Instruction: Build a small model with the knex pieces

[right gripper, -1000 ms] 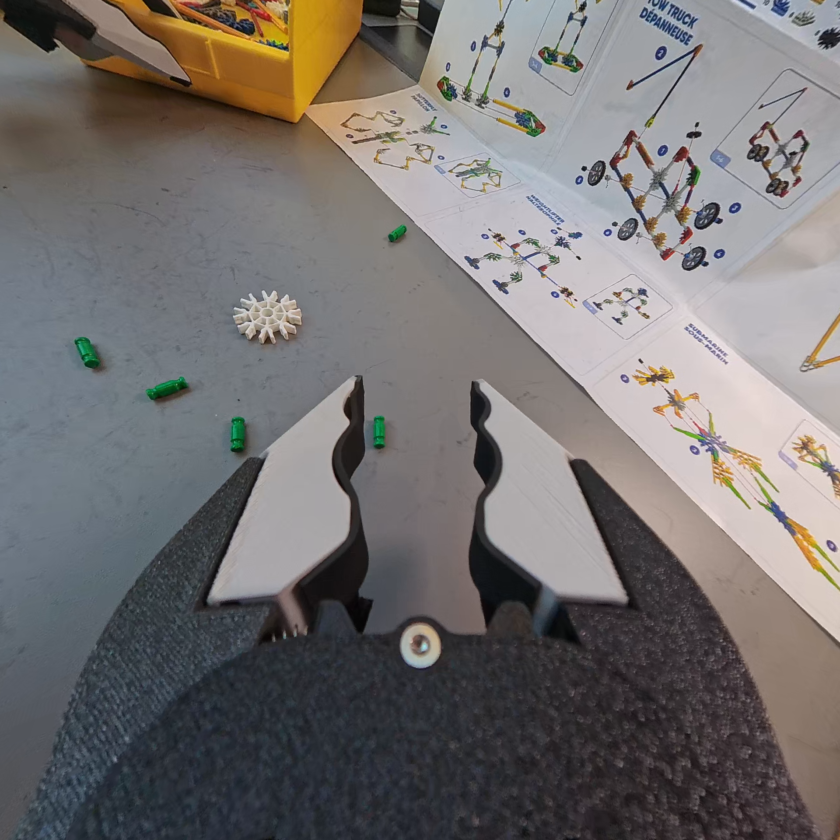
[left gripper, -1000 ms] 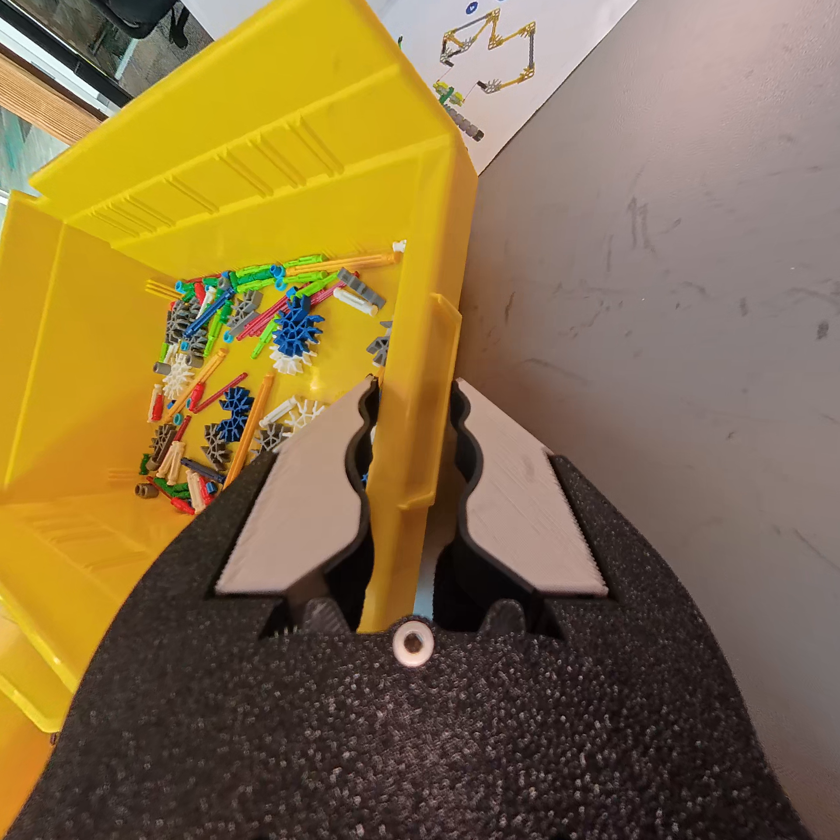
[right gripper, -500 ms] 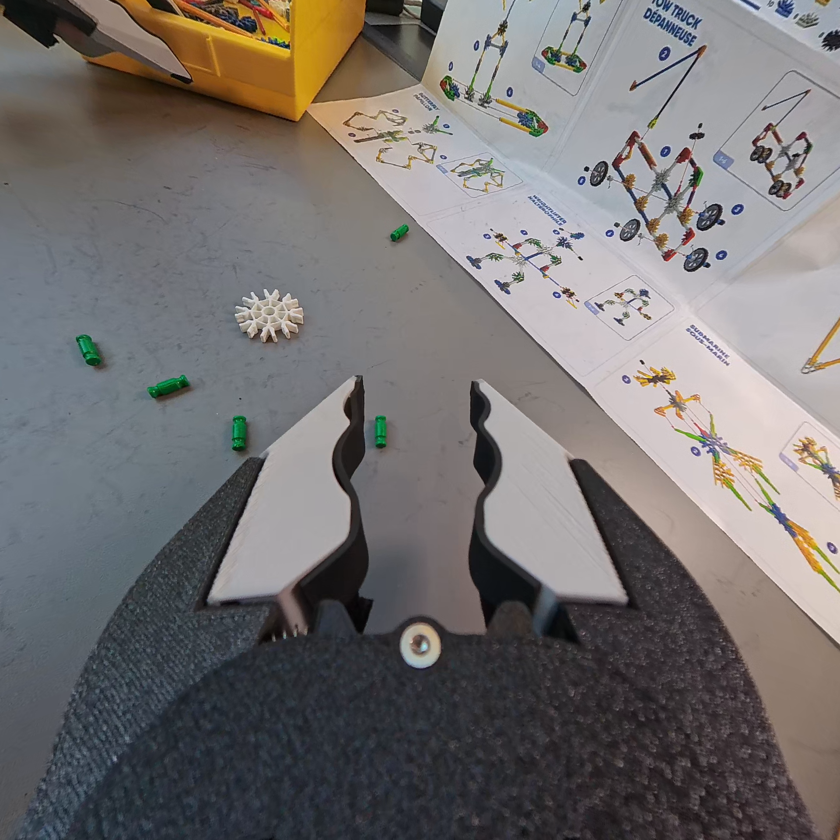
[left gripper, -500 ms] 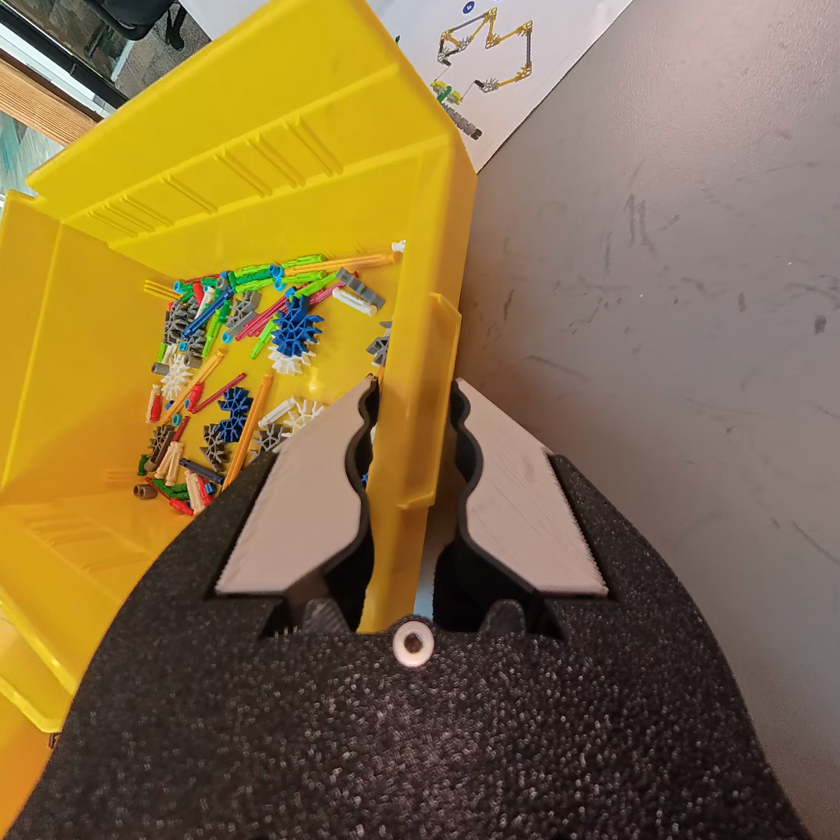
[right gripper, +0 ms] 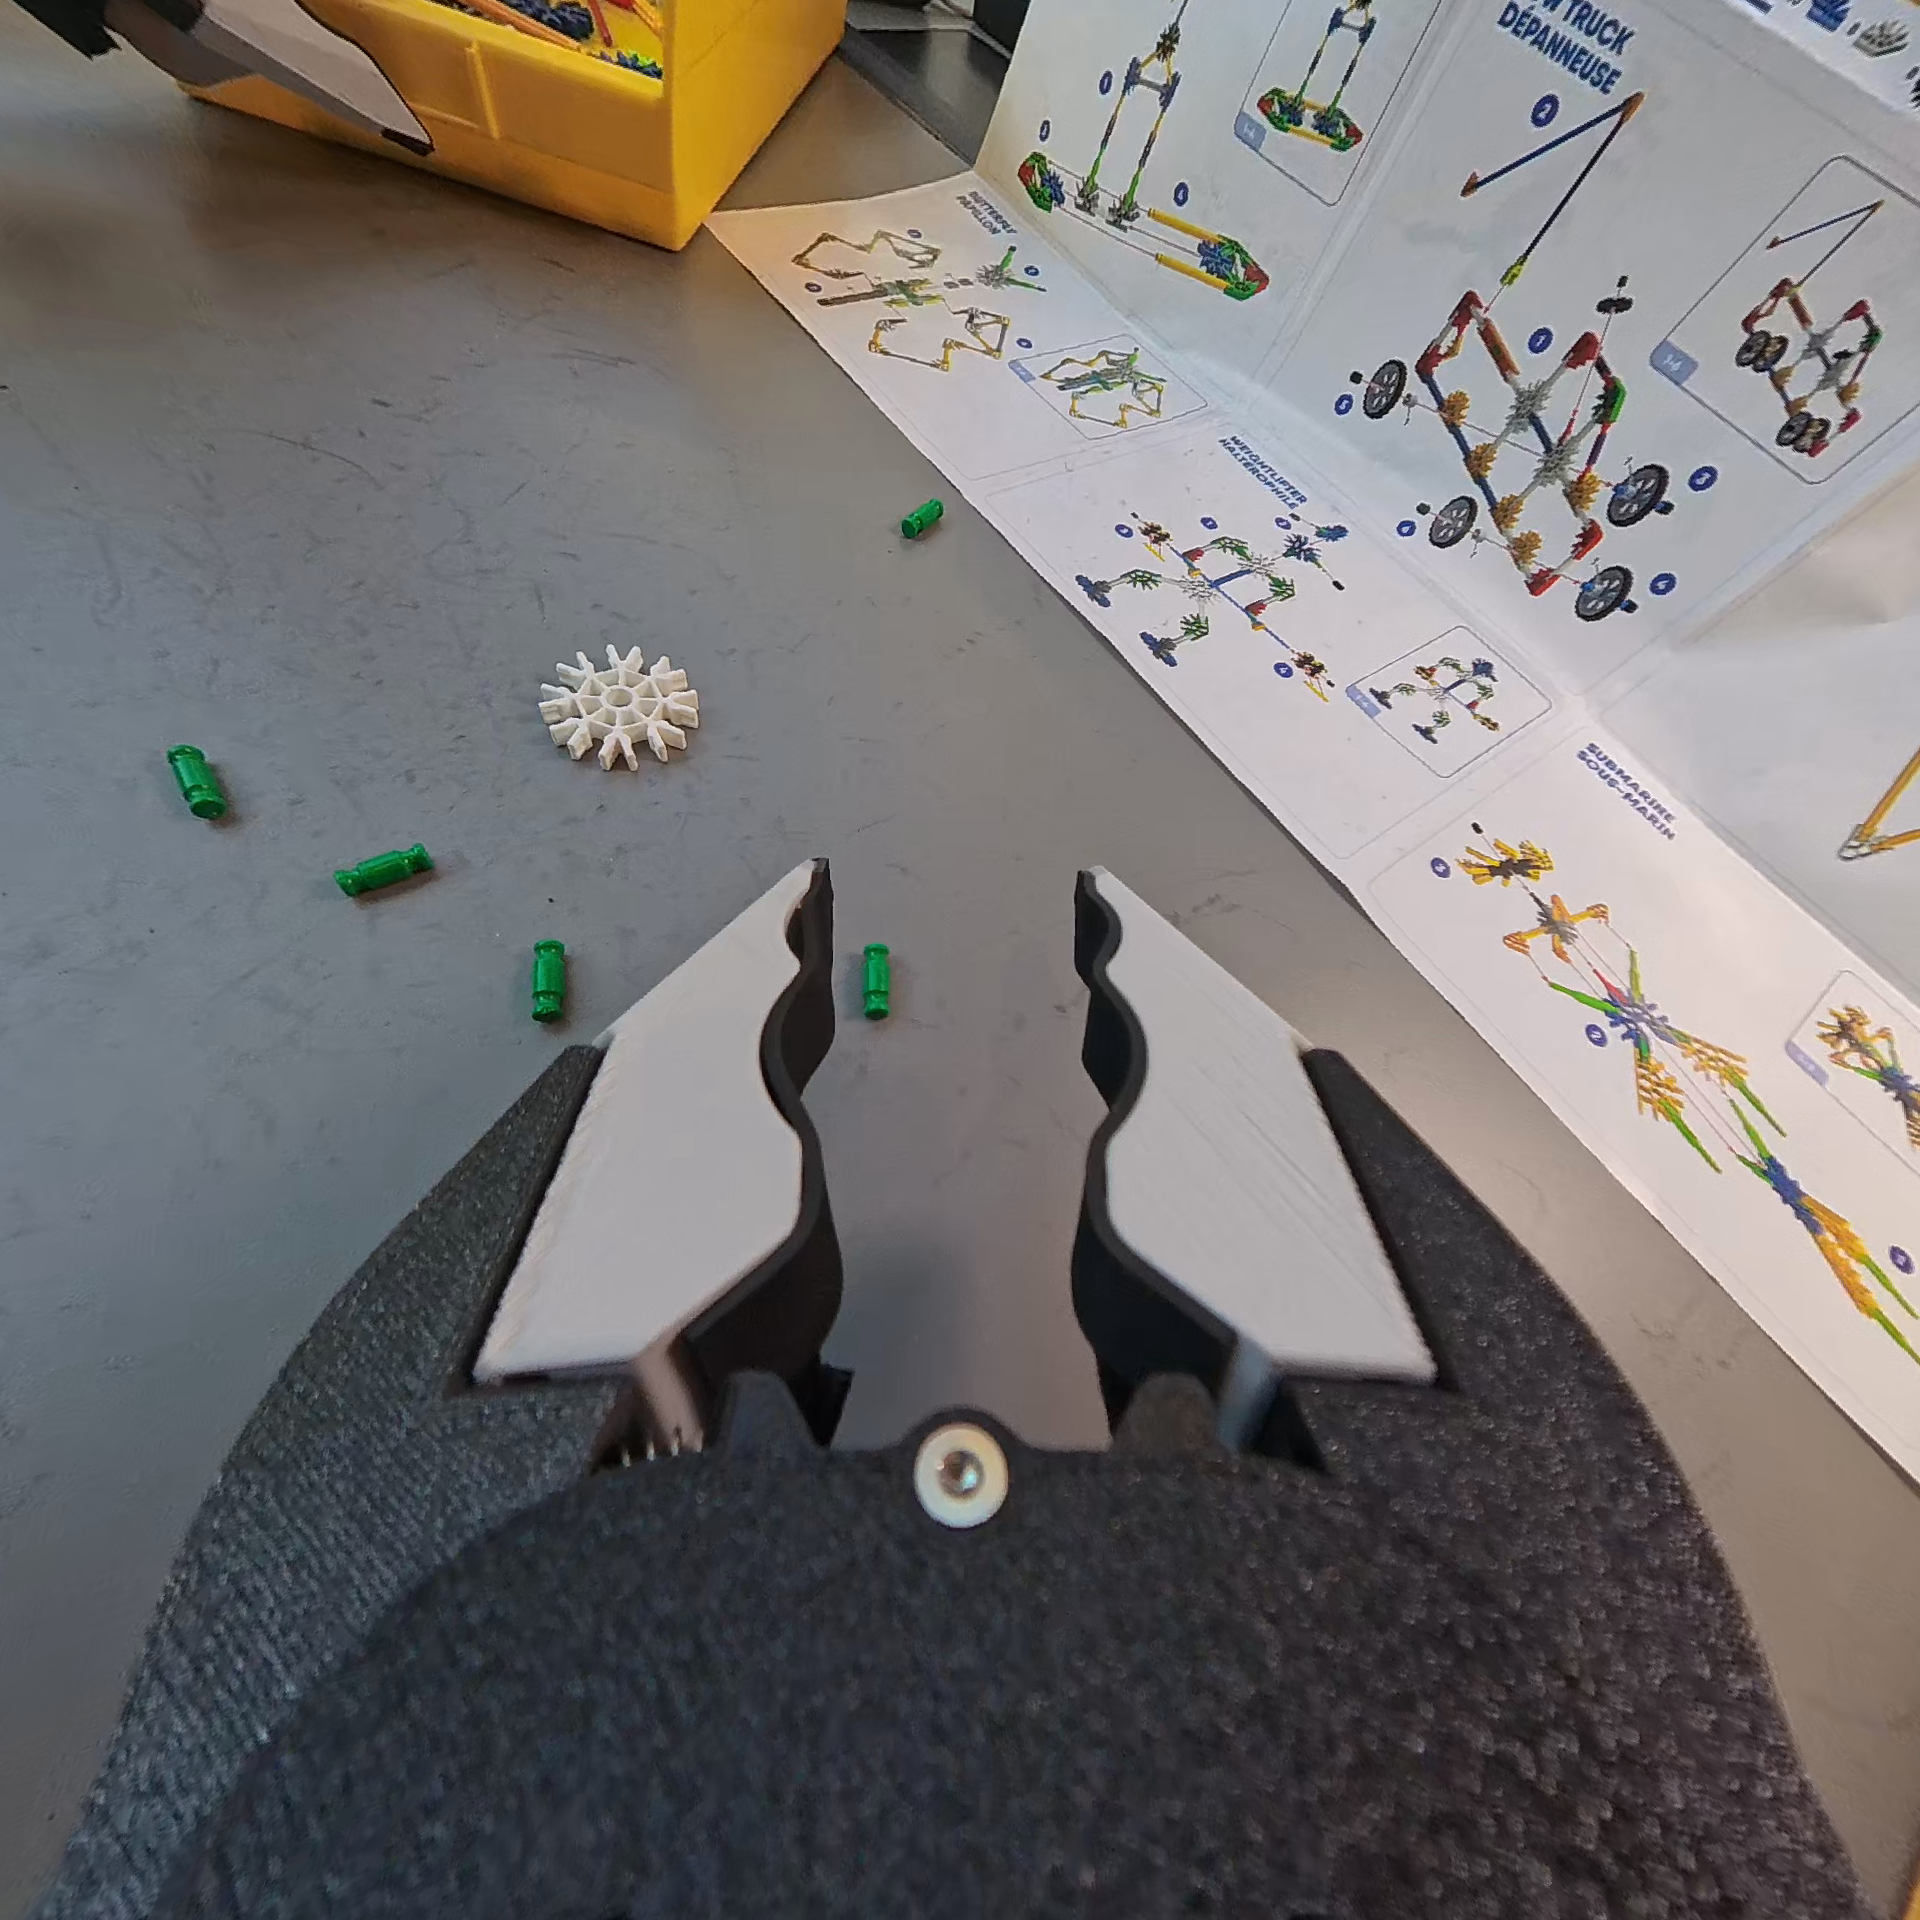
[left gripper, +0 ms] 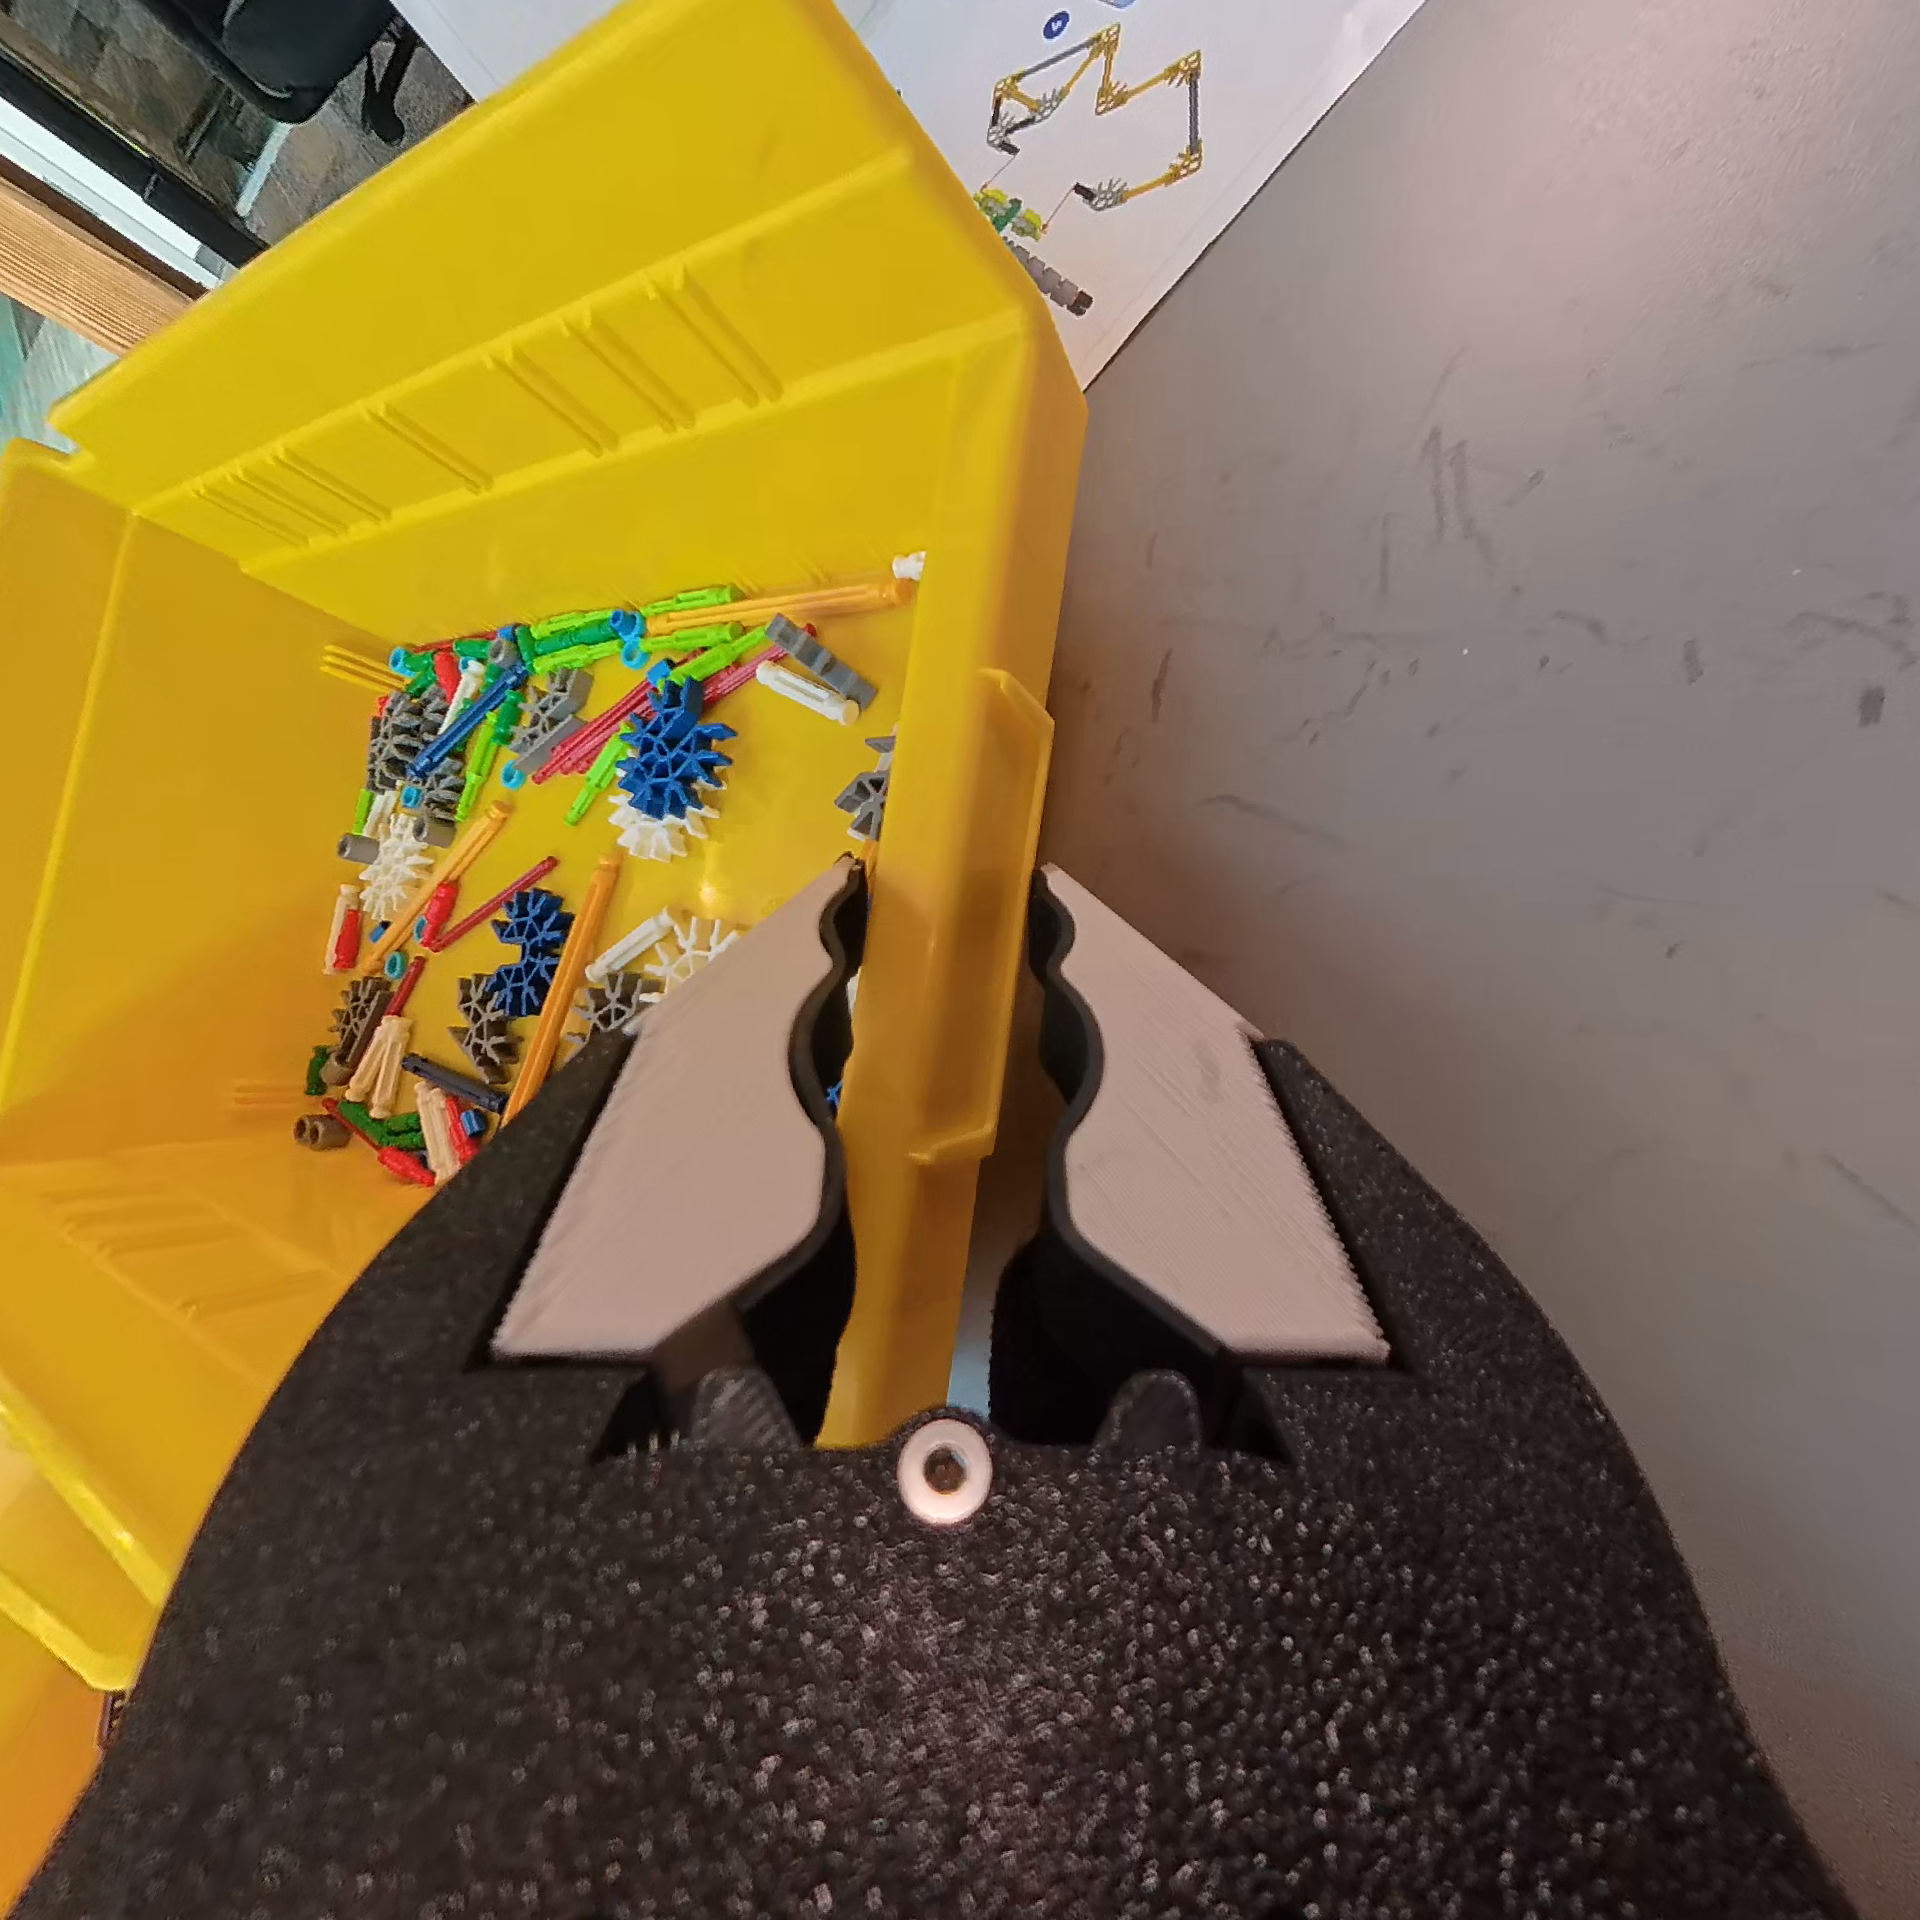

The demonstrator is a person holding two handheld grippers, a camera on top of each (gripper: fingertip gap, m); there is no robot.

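My left gripper (left gripper: 945, 883) is shut on the right-hand wall of a yellow plastic bin (left gripper: 623, 312), one finger inside and one outside. Several coloured rods and snowflake-shaped connectors (left gripper: 665, 758) lie on the bin floor. My right gripper (right gripper: 951, 878) is open and empty, just above the grey table (right gripper: 416, 416). A short green rod (right gripper: 876, 982) lies between its fingers, close to the left fingertip. A white snowflake connector (right gripper: 619, 707) lies ahead to the left. The bin (right gripper: 582, 135) and a left gripper finger (right gripper: 312, 73) show at the top left of the right wrist view.
More short green rods lie loose on the table: one (right gripper: 548, 980) left of my right gripper, others (right gripper: 382, 871) (right gripper: 196, 781) farther left, and one (right gripper: 922, 517) by the paper. A folded white instruction sheet (right gripper: 1351, 520) covers the right side; its corner (left gripper: 1091, 156) lies behind the bin. The grippers' ends are close to 35 centimetres from one another. It is some 10 centimetres from my right tips to the white snowflake connector (right gripper: 619, 707).
Almost nothing. The left gripper keeps its hold on the bin wall. The right gripper has drifted very slightly and stays open.
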